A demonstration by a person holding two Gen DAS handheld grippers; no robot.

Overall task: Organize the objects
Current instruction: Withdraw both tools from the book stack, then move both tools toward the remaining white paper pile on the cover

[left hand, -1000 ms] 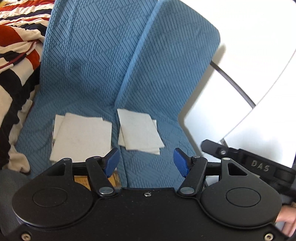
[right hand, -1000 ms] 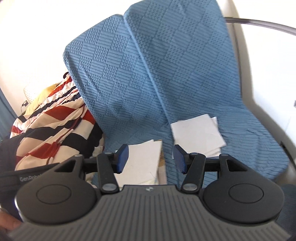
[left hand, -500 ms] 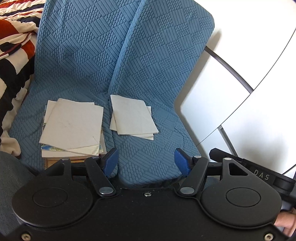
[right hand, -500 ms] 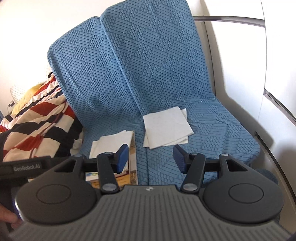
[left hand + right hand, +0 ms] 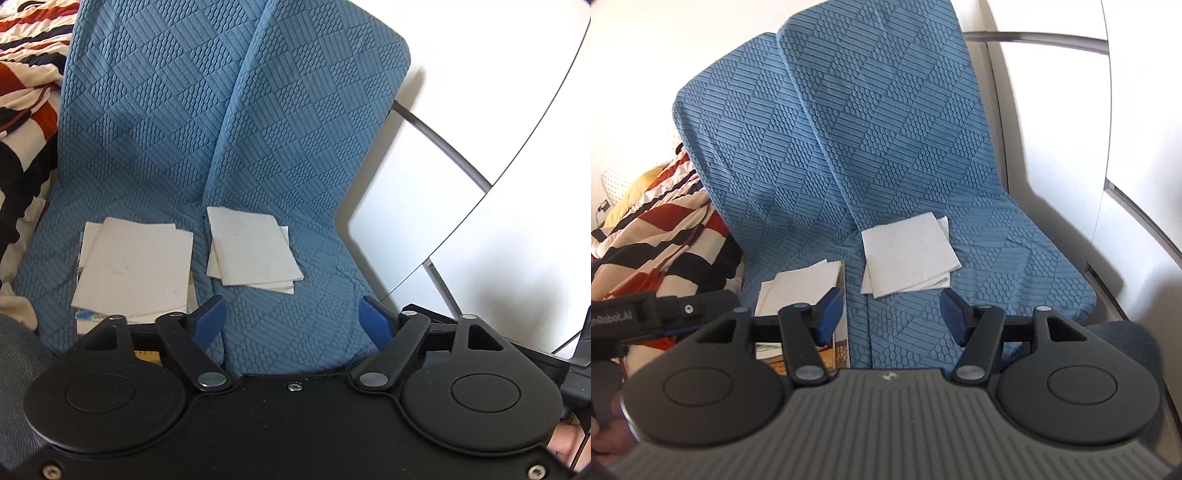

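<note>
Currently both grippers hang above the front edge of two blue quilted seat cushions [image 5: 295, 147] that stand side by side, and neither carries anything. The left gripper [image 5: 293, 323] has just been opening its jaws; they stand wide apart with only blue fabric showing between the blue pads [image 5: 207, 321]. The right gripper [image 5: 886, 315] has its jaws apart as well, having just been widening a little, and nothing lies between them either. Two heaps of pale paper rest on the seats. The left stack of sheets [image 5: 136, 266] sits on the left-hand cushion, loosely fanned, lying on top of a printed booklet or box whose coloured edge [image 5: 840, 343] peeks out at the near side; the left gripper's own frame hides its nearest corner. The right stack of sheets [image 5: 251, 251] lies on the right-hand cushion just beside the seam between the two seats, its sheets slightly offset from one another. The two heaps are near each other but apart, with the seam between them. A striped red, black and cream blanket [image 5: 657, 236] is bunched against the left side of the seats. White panels [image 5: 480, 147] with a dark curved bar stand to the right. Part of a hand [image 5: 605, 435] shows at the lower left corner of the right wrist view.
</note>
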